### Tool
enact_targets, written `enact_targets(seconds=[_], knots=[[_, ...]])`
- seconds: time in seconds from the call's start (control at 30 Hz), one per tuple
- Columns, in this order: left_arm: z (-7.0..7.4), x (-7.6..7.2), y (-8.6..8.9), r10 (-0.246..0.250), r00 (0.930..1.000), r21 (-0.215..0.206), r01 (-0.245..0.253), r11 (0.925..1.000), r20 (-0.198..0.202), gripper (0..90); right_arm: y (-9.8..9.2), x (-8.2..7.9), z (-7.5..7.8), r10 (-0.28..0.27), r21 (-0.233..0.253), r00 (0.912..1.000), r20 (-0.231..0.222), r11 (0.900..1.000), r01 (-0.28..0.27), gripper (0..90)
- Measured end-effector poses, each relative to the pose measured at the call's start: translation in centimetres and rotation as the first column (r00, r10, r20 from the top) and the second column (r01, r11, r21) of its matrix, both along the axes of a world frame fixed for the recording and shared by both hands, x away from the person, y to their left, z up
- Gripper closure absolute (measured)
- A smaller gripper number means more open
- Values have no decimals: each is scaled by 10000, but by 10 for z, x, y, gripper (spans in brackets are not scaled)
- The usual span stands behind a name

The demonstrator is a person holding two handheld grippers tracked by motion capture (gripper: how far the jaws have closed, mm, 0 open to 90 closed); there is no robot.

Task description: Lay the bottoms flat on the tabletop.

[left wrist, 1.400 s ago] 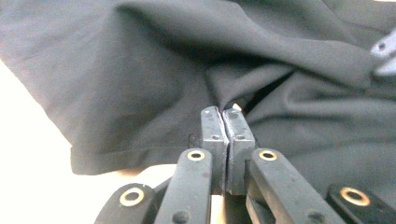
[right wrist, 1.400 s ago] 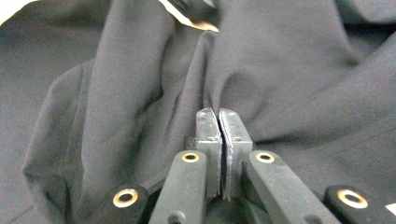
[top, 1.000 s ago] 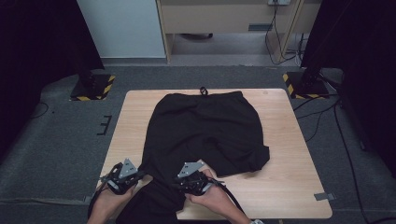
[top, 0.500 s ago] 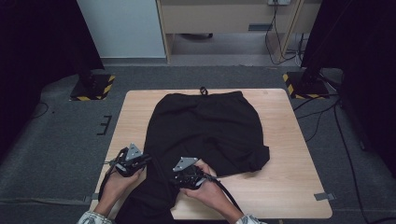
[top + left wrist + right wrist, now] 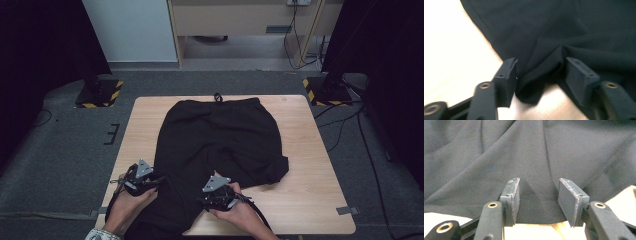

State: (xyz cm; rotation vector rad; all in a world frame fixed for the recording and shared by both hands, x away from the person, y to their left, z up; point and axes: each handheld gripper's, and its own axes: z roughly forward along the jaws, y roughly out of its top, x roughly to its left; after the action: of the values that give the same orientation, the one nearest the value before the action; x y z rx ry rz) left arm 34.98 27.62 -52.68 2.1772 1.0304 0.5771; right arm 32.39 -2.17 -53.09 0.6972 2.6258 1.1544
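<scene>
A pair of black, soft-fabric trousers (image 5: 220, 140) lies spread over the light wooden bench (image 5: 310, 195), waistband at the far edge with a small black drawstring loop (image 5: 218, 97) poking past it. One leg runs down toward the person and hangs over the near edge of the bench; the other is folded across to the right, ending in a bunched cuff near the right side of the bench.

The left gripper (image 5: 150, 181) sits at the left edge of the near trouser leg, held in the person's left hand (image 5: 131, 200). In the left gripper view its black fingers (image 5: 507, 75) stand apart, with a raised fold of the black cloth (image 5: 536, 82) between them and touching the left one; the pale bench (image 5: 454, 62) shows on the left beside the hem.

The right gripper (image 5: 212, 197) rests at the right edge of the same leg, gripped by the person's right hand (image 5: 240, 215), with a black cable (image 5: 260, 220) trailing from it toward the near edge. In the right gripper view its fingers (image 5: 512, 197) are also apart, astride the trouser hem (image 5: 536, 217), the cloth lying flat between them and not pinched. Grey wrinkled fabric (image 5: 499, 150) stretches away beyond the fingertips
</scene>
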Motion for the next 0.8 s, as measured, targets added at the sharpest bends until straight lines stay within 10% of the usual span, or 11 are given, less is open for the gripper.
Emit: enact_targets(seconds=[0.57,0.67,0.8], knots=[[4,-24,38,89,9988,-15,-90,10000,-492,357,-13,28,17,-1145,507,9932,221,9923,1133,381],[8,-23,37,168,9992,-551,-187,9983,-353,333,-4,31,10,-1081,311,9940,185,9937,1075,378],[2,-24,29,-90,9972,-193,76,9998,-737,303,5,32,0,-935,-304,9953,239,9951,942,373]])
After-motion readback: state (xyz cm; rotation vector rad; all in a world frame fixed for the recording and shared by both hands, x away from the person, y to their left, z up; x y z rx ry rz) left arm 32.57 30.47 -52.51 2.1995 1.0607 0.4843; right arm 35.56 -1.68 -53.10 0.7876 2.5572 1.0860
